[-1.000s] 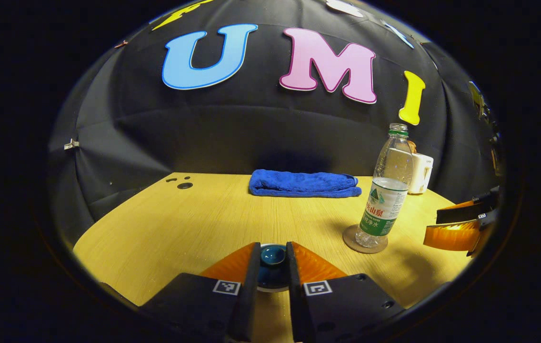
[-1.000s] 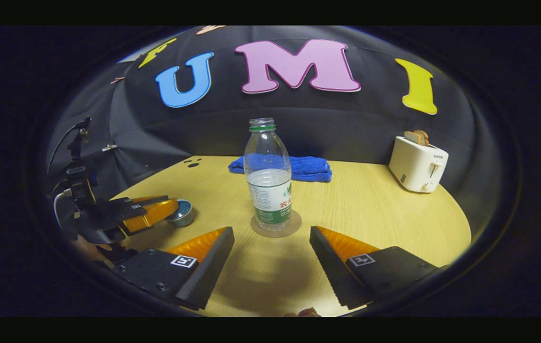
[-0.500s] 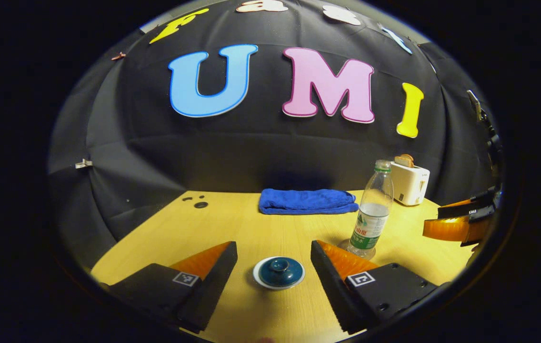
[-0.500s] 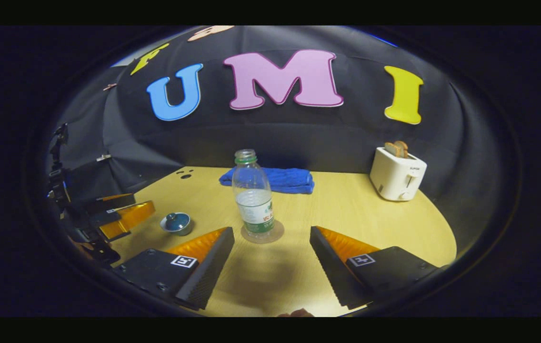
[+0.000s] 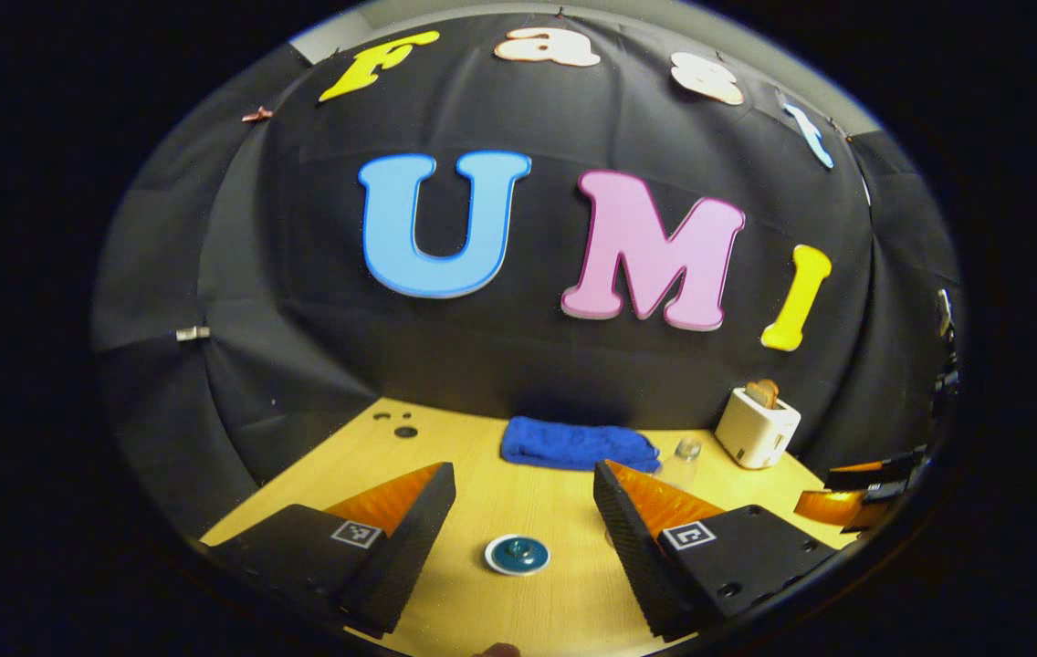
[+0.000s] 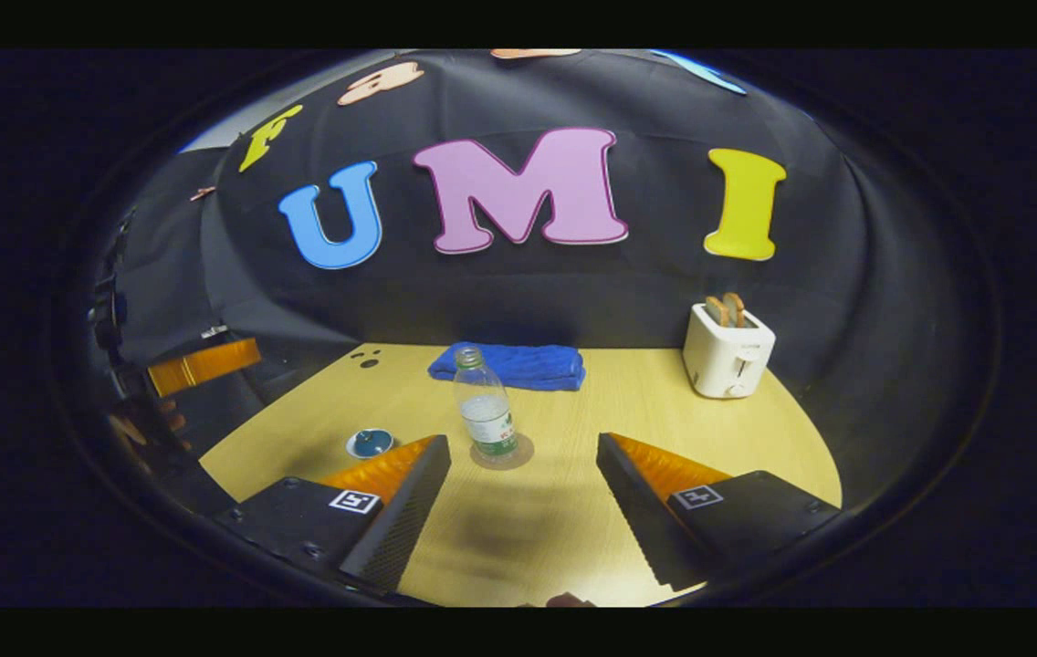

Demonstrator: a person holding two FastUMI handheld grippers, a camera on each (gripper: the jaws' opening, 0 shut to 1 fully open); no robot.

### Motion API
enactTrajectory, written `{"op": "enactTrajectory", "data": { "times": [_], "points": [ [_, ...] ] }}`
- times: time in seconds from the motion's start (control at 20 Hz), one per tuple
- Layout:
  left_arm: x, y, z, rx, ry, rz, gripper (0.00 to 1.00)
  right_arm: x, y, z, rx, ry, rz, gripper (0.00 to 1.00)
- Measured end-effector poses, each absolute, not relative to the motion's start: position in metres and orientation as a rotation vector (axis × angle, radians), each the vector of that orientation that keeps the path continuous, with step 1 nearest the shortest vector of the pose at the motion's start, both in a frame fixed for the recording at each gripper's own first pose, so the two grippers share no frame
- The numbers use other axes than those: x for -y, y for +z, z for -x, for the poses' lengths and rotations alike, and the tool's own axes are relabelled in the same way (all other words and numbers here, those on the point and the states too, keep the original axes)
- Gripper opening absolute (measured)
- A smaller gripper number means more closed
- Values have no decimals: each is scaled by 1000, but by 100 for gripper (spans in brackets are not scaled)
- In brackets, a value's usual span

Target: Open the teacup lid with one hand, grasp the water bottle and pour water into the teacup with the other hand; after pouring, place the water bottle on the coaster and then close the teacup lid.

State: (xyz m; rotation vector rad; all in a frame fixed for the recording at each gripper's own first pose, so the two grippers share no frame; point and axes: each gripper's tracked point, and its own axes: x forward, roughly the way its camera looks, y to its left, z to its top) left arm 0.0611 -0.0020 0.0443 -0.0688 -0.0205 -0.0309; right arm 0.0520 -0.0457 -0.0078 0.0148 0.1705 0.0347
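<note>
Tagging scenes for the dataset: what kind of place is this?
Likely a staged recording booth, not a real kitchen: black cloth wall draped behind a wooden table set with household props: toaster, blue towel, water bottle and lidded teacup.

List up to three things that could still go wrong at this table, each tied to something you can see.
1. The water bottle stands capless on its coaster, part full. A knock from the right tongs, open just in front of it, could spill water.
2. The teacup lid has only a small knob, and the left tongs hang open above it; a careless nudge might shift it.
3. The toaster and blue towel sit nearby, where spilled water may reach.
</note>
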Motion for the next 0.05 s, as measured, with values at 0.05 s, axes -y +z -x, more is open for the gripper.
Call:
{"op": "enactTrajectory", "data": {
  "times": [0.05],
  "points": [
    [3, 62, -58, 46, -34, 55, 95, 48, 1, -46, -157, 31, -8, 100]
  ]
}}
